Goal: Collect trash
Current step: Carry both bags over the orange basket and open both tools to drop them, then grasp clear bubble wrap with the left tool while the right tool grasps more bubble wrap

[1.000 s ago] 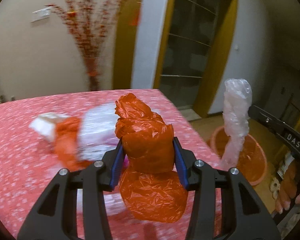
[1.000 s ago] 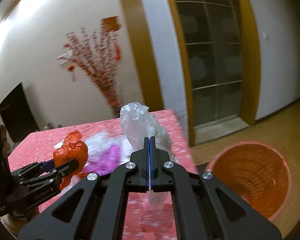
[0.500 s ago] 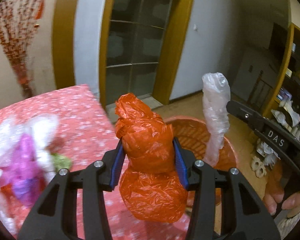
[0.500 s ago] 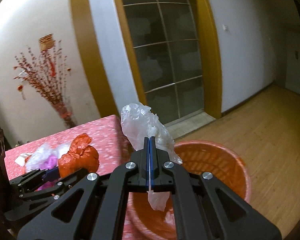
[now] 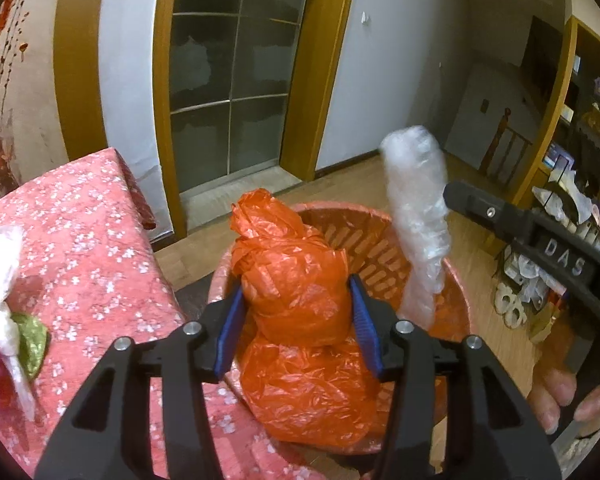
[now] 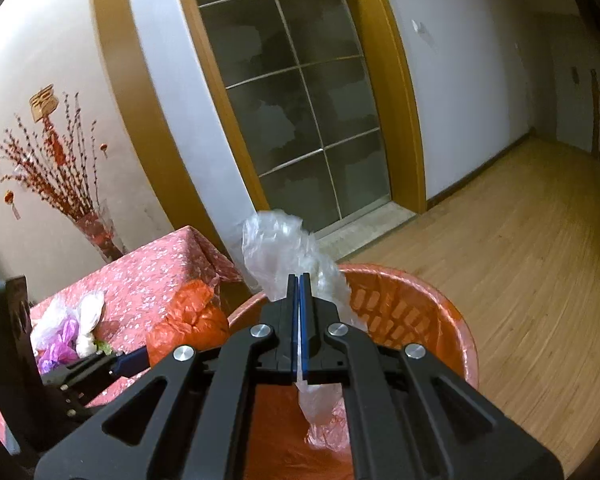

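A crumpled orange plastic bag (image 5: 296,320) sits between the blue pads of my left gripper (image 5: 296,284). The jaws are opening, but the pads still touch the bag's sides. It hangs over the near-left rim of the orange laundry-style basket (image 5: 340,210). My right gripper (image 6: 298,280) is shut on a clear plastic bag (image 6: 276,248), whose tail dangles inside the basket (image 6: 440,300). The left wrist view shows that clear plastic bag (image 5: 416,216) upright over the basket, with the right gripper (image 5: 464,200) beside it. The right wrist view shows the orange bag (image 6: 192,316) at the basket's left edge.
A table with a pink flowered cloth (image 5: 80,220) stands left of the basket. It carries white and purple bags (image 6: 64,332) and a green scrap (image 5: 32,340). Behind are a glass door (image 6: 292,100) and a wooden floor (image 6: 520,240). A person's hand (image 5: 556,396) holds the right gripper.
Both grippers swung right from over the table to over the basket and sank a little. The left jaws stand slightly wider around the orange bag than before.
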`<state>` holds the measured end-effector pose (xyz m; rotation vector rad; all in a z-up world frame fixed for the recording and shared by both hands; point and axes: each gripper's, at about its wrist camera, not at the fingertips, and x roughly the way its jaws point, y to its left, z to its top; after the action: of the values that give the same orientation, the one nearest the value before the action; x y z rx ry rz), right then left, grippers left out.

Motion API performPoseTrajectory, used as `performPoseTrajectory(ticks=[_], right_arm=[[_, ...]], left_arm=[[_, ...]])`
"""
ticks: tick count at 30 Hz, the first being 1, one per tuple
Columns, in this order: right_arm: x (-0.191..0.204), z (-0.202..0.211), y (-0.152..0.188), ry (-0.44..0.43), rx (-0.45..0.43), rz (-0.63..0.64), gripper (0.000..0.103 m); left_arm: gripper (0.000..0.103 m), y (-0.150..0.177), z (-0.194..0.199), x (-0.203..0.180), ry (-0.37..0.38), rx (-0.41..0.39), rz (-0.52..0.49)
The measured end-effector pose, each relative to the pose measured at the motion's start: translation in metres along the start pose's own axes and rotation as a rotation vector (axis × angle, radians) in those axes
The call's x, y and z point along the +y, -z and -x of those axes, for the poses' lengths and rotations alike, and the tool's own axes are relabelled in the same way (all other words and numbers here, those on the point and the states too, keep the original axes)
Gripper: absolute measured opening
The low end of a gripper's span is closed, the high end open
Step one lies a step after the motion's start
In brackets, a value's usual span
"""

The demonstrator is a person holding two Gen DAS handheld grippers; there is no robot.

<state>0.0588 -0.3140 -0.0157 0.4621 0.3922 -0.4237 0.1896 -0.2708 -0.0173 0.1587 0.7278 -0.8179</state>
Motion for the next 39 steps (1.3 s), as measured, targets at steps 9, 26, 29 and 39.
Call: performPoseTrajectory(ticks=[9, 26, 29, 39], right_arm=[[-0.008, 0.006, 0.005, 0.058, -0.011, -0.014, 0.034], [0.045, 0.022, 0.020, 0.001, 0.012, 0.096, 0.044], [0.065, 0.024, 0.026, -0.028, 0.024, 0.127, 0.044], [0.128, 0.024, 0.055, -0.116, 0.075, 0.246, 0.048]], left_arm=[[0.067, 0.009, -0.012, 0.013, -0.025, 0.032, 0.016], [0.074, 0.043, 0.092, 0.071, -0.253, -0.029, 0.079], [0.074, 0.053, 0.121, 0.092, -0.318, -0.048, 0.111], [0.074, 0.109, 0.212, 0.197, -0.614, -0.076, 0.349]])
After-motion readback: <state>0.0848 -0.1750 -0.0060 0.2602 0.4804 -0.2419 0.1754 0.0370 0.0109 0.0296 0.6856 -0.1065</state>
